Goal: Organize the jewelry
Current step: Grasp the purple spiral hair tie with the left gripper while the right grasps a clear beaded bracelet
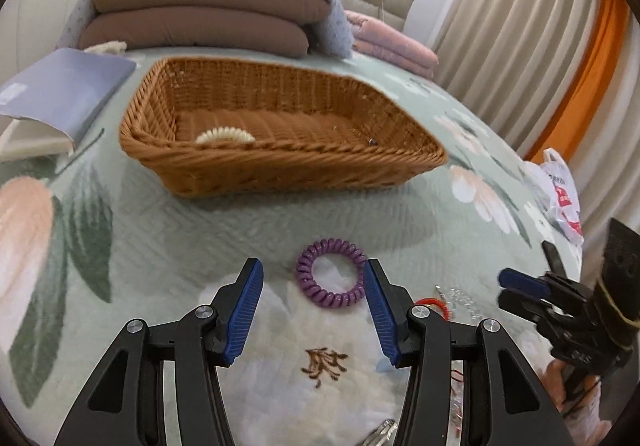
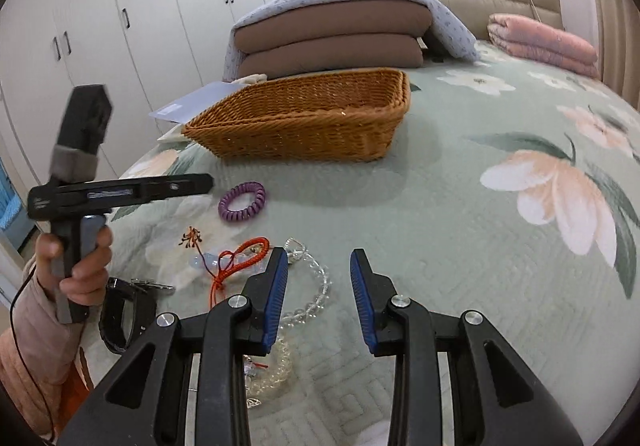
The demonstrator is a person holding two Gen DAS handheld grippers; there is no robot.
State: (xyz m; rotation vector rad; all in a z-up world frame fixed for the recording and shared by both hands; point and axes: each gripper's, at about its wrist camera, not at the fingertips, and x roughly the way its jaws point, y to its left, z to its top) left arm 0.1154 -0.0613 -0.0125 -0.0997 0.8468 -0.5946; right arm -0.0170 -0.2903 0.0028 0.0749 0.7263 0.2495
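My left gripper (image 1: 313, 266) hangs open just above the floral bedspread. A purple coil hair tie (image 1: 331, 273) lies flat by its fingertips, near the right pad, and neither pad touches it. The wicker basket (image 1: 400, 134) stands beyond, with a white coil tie (image 1: 226, 136) inside. My right gripper (image 2: 319, 260) is open with nothing between its pads. A clear bead bracelet (image 2: 316, 286) lies beside its left finger and a red cord bracelet (image 2: 244, 254) further left. The right wrist view also shows the hair tie (image 2: 243, 202), the basket (image 2: 304, 118) and the left gripper (image 2: 206, 182) held by a hand.
Folded brown and blue quilts (image 1: 200, 18) lie behind the basket, and a pink quilt (image 2: 540, 42) at the back right. A blue folder (image 1: 68, 90) lies left of the basket. A plastic bag (image 1: 560, 194) sits at the bed's right edge. A black watch (image 2: 120, 322) lies near the hand.
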